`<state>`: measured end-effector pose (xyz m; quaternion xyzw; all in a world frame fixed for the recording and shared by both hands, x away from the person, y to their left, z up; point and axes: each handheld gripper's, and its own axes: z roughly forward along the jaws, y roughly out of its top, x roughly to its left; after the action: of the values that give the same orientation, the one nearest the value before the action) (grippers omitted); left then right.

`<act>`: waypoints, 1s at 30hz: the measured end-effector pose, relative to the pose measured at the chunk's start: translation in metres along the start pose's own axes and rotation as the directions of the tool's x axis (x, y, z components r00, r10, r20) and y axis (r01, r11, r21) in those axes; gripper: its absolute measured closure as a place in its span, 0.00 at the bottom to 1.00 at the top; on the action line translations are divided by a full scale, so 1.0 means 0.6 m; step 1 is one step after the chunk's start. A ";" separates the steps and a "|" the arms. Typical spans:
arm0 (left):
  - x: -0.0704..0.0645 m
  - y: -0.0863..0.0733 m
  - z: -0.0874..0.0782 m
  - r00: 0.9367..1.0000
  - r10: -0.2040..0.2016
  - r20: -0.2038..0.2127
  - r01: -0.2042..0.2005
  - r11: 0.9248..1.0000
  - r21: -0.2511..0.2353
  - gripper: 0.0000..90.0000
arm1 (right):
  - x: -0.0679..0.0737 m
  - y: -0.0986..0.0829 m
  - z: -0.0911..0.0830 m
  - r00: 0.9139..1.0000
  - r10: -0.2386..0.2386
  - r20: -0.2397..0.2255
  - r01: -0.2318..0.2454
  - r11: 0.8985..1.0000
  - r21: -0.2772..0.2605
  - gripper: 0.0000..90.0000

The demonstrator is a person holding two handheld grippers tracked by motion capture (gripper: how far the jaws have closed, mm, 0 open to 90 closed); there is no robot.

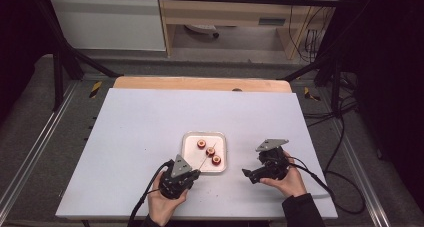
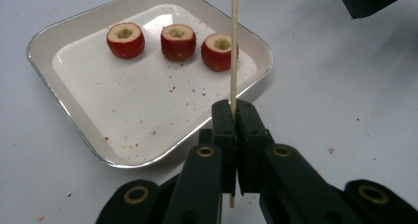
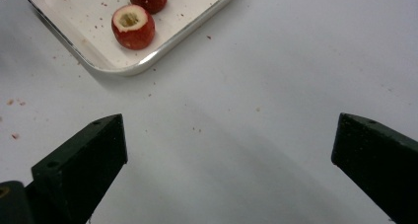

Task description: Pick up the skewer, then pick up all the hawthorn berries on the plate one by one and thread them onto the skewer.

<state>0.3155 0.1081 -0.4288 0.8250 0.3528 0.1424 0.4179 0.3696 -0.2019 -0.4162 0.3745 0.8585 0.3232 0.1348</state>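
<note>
Our left gripper (image 2: 235,116) clamps a skewer (image 2: 233,46) ahead of three cored fruits (image 2: 218,51); our right gripper (image 3: 229,150) gapes empty, likely fetching one next.

3 fruits (image 2: 177,41) in tray (image 2: 88,135), centre table (image 1: 125,137).

Overhead light falls bright on the white table (image 1: 150,132) while its surroundings stay dark. Soft shadows lie under the tray (image 2: 74,130); close-ups look slightly grainy.
</note>
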 end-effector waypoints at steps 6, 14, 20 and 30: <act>0.008 -0.011 -0.010 1.000 -0.027 -0.006 0.026 0.999 -0.034 0.98 | 0.007 0.019 0.003 0.998 0.057 -0.021 -0.057 0.998 -0.002 0.01; 0.015 -0.027 -0.012 0.998 -0.055 -0.012 0.055 0.997 -0.053 0.98 | 0.018 0.046 0.005 0.995 0.090 -0.040 -0.090 0.996 0.009 0.02; 0.015 -0.033 -0.014 0.998 -0.060 -0.012 0.059 0.996 -0.064 0.98 | 0.023 0.062 0.011 0.993 0.117 -0.032 -0.116 0.993 0.026 0.02; 0.020 -0.037 -0.018 0.998 -0.064 -0.011 0.063 0.996 -0.068 0.98 | 0.037 0.093 0.030 0.990 0.128 -0.051 -0.126 0.991 0.049 0.03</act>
<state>0.3076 0.1319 -0.4405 0.7977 0.3765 0.1465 0.4477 0.3939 -0.1492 -0.3929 0.4225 0.8434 0.3215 0.0822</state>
